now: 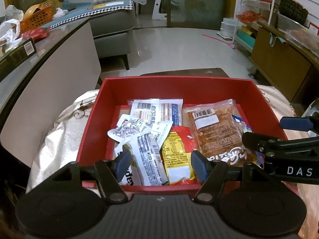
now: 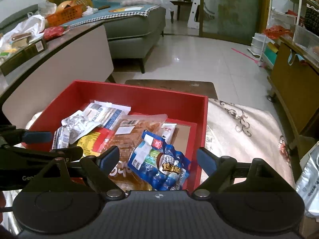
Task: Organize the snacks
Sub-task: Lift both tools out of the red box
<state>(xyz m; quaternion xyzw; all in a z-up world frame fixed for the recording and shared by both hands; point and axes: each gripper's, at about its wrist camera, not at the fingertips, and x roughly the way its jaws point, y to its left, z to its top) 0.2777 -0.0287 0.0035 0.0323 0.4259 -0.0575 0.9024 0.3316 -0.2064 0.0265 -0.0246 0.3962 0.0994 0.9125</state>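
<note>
A red box (image 1: 143, 87) (image 2: 139, 97) sits on a cream patterned cloth and holds several snack packets. Among them are a white barcode packet (image 1: 157, 109), a crumpled white packet (image 1: 137, 129), a yellow-red packet (image 1: 177, 155), a clear packet of brown snack (image 1: 217, 131) and a blue packet (image 2: 159, 163). My left gripper (image 1: 161, 165) is open and empty over the box's near edge, above the yellow-red packet. My right gripper (image 2: 157, 161) is open and empty, with the blue packet lying in the box between its fingers. The right gripper also shows in the left wrist view (image 1: 279, 137).
A cream cloth (image 2: 239, 127) covers the surface around the box. A silver packet (image 2: 309, 183) lies at the right edge. A counter (image 1: 49, 45) with an orange basket (image 1: 37, 20) and bags stands left. A grey sofa, tiled floor and shelves lie beyond.
</note>
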